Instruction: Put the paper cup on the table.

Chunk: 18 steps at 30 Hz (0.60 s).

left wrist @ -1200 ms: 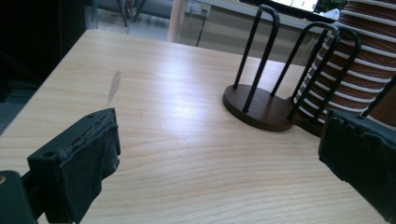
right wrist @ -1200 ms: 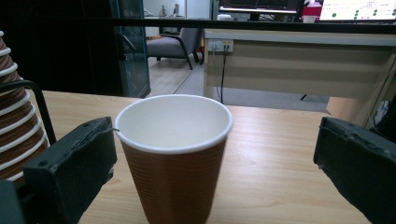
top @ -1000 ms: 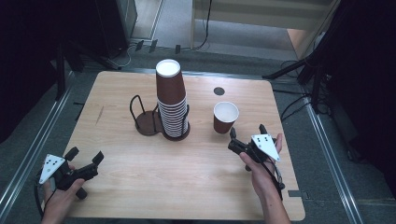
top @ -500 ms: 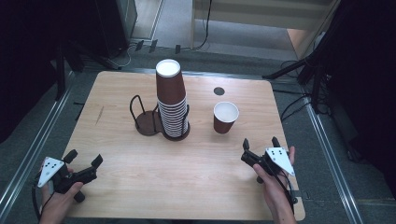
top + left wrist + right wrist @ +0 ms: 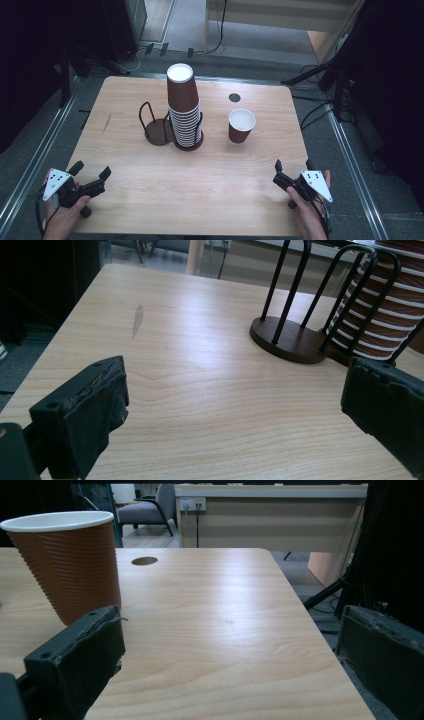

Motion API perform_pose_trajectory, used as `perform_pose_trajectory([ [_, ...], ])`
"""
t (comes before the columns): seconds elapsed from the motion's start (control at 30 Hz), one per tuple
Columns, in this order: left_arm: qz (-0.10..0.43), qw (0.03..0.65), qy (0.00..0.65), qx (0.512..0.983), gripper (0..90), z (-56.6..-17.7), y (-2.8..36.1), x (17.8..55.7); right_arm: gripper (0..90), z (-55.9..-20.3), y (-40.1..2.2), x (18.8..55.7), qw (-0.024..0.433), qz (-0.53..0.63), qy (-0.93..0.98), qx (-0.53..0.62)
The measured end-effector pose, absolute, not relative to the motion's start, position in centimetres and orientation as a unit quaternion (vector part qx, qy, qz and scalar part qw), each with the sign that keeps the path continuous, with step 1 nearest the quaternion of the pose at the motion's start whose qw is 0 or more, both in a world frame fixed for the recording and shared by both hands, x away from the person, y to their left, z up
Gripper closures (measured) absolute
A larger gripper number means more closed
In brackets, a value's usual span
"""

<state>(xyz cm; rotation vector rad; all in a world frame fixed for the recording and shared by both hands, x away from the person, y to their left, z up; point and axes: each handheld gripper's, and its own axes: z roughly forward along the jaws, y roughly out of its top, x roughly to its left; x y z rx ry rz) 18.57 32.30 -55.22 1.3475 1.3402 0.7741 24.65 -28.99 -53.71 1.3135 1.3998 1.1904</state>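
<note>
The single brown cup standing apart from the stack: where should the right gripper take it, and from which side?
Probably around the ribbed wall of the single cup, below the white rim. It stands upright, mouth up, apart from the cup stack. The right gripper, jaws open, sits nearer the person, so a level approach from that side looks simplest.

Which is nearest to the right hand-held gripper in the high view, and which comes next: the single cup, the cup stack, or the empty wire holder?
From the right hand-held gripper:
1. Single cup, right of centre.
2. Cup stack, mid-table.
3. Empty wire holder, left of the stack.
</note>
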Motion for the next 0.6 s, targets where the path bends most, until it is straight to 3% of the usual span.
perform_pose_trajectory([
  [0.6, 0.325, 0.512, 0.554, 0.57, 0.0, -55.3, 31.9, 18.7, 0.0, -54.7, -30.4, 22.7, 0.433, 0.46, 0.568, 0.527],
])
